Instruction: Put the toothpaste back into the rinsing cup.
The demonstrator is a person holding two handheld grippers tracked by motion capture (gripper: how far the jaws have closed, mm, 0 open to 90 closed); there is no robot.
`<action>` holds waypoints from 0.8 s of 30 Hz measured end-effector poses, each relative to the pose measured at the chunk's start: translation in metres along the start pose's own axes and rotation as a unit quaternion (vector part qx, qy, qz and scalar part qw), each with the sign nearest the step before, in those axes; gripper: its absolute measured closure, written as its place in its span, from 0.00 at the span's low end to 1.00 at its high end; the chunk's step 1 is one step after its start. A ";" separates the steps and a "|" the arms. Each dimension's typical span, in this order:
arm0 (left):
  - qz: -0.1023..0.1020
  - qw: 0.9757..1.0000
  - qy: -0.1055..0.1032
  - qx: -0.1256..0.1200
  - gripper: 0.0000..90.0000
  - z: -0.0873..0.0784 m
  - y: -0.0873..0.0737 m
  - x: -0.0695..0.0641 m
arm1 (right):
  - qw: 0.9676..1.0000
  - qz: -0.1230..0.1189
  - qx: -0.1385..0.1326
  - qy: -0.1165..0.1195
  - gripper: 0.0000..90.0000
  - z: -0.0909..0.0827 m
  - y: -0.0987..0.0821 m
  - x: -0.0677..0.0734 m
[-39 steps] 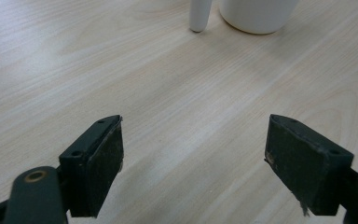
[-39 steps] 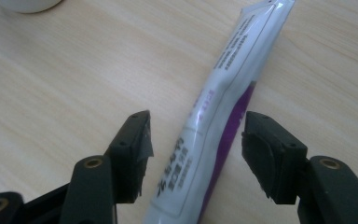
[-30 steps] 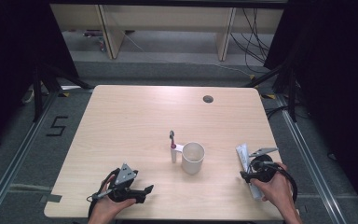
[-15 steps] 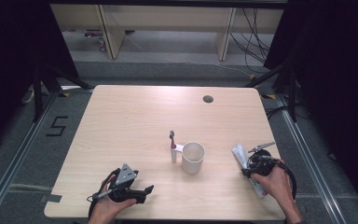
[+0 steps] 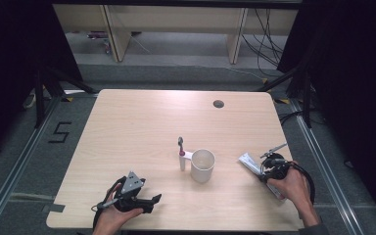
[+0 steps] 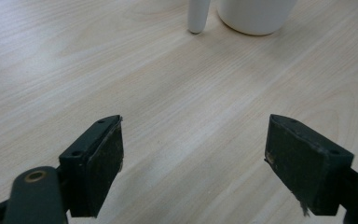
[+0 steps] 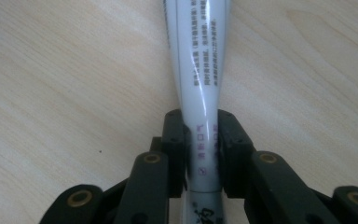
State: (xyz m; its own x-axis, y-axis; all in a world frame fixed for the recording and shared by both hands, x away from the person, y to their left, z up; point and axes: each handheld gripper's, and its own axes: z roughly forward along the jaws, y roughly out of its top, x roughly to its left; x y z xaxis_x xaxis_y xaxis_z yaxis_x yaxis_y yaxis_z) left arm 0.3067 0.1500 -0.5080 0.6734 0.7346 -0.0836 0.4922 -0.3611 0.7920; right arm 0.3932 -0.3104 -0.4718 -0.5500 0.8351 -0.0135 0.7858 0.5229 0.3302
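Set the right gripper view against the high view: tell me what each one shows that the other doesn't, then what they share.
Right gripper view alone: the print along the white tube, and both black pads pressing its sides, the jaws having just been closing on it.

High view alone: the white cup, the toothbrush standing upright beside it, the left gripper open near the table's front edge, and the dark hole near the far edge.

Both: the tube lying on the wooden table in the right gripper.
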 end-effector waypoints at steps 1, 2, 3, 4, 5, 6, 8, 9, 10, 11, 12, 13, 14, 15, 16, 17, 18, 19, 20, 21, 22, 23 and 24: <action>-0.001 1.000 0.001 -0.002 0.21 0.000 0.000 0.000 | 1.000 0.000 0.000 0.000 0.84 0.000 0.000 0.000; 0.003 1.000 0.002 0.003 0.21 0.000 0.001 0.000 | 1.000 -0.001 0.008 0.001 0.84 0.000 0.002 0.001; 0.003 1.000 0.002 0.003 0.21 0.000 0.001 0.000 | 1.000 -0.001 0.008 0.001 0.84 0.000 0.002 0.001; -0.001 1.000 0.001 0.002 0.21 0.000 0.001 0.000 | 1.000 -0.003 0.015 0.002 0.84 0.000 0.003 0.001; 0.000 1.000 -0.001 0.001 0.21 0.001 0.000 0.000 | 1.000 -0.010 0.018 0.003 0.85 0.001 0.004 0.000; -0.001 1.000 -0.002 0.000 0.21 0.001 0.000 -0.001 | 1.000 -0.010 0.029 0.004 0.85 0.001 0.006 0.001; 0.003 1.000 0.000 0.002 0.21 0.001 0.001 0.000 | 0.999 -0.020 0.039 0.002 0.85 0.002 0.009 0.001; 0.003 1.000 0.001 0.001 0.21 0.001 0.001 0.000 | 0.999 -0.029 0.043 0.003 0.85 0.002 0.010 0.001; 0.005 1.000 0.004 0.005 0.21 0.000 0.001 0.000 | 0.999 -0.025 0.048 0.004 0.85 0.002 0.011 0.002; 0.004 1.000 0.003 0.001 0.21 0.000 0.000 0.000 | 0.998 -0.024 0.050 0.004 0.85 0.003 0.013 0.002; 0.002 1.000 -0.001 0.001 0.21 -0.001 0.000 0.000 | 0.998 -0.035 0.052 0.007 0.85 0.003 0.014 0.000; 0.003 1.000 -0.001 0.000 0.21 -0.001 0.001 0.000 | 0.998 -0.025 0.059 0.007 0.85 0.003 0.015 0.001; 0.004 1.000 0.000 0.003 0.21 -0.001 0.001 0.000 | 0.998 -0.033 0.062 0.006 0.85 0.003 0.016 0.000; 0.003 1.000 0.000 0.000 0.21 0.000 0.001 0.000 | 0.997 -0.029 0.066 0.008 0.85 0.003 0.016 0.001; 0.006 1.000 0.003 0.005 0.21 -0.001 0.001 0.000 | 0.997 -0.029 0.066 0.011 0.85 0.004 0.017 0.000; -0.003 1.000 0.000 -0.002 0.21 0.000 0.001 -0.001 | 0.997 -0.025 0.070 0.012 0.85 0.004 0.018 0.001; 0.004 1.000 -0.002 0.004 0.21 -0.001 0.001 -0.001 | 0.997 -0.042 0.069 0.012 0.85 0.005 0.019 0.000; 0.001 1.000 -0.002 0.001 0.21 0.000 0.001 -0.001 | 0.997 -0.042 0.069 0.012 0.85 0.005 0.019 0.000; -0.002 1.000 -0.002 -0.003 0.21 0.001 0.001 -0.001 | 0.997 -0.036 0.073 0.012 0.85 0.004 0.019 0.001; -0.002 1.000 -0.002 -0.003 0.21 0.001 0.001 -0.001 | 0.996 -0.039 0.075 0.013 0.85 0.005 0.020 0.001; -0.003 1.000 -0.001 -0.002 0.21 0.000 0.001 -0.002 | 0.996 -0.038 0.077 0.011 0.85 0.005 0.021 0.001; 0.006 1.000 0.001 0.006 0.21 -0.001 0.001 0.000 | 0.996 -0.037 0.080 0.008 0.85 0.005 0.021 0.001; 0.000 1.000 0.001 0.001 0.21 0.000 0.001 -0.001 | 0.996 -0.039 0.079 0.010 0.85 0.005 0.021 0.001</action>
State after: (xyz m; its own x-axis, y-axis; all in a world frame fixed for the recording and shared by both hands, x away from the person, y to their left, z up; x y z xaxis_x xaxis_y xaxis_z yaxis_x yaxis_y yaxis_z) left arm 0.3066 0.1488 -0.5074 0.6723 0.7356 -0.0833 0.4940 -0.3621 0.7905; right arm 0.4102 -0.2975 -0.4696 -0.6158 0.7878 -0.0145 0.7739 0.6082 0.1763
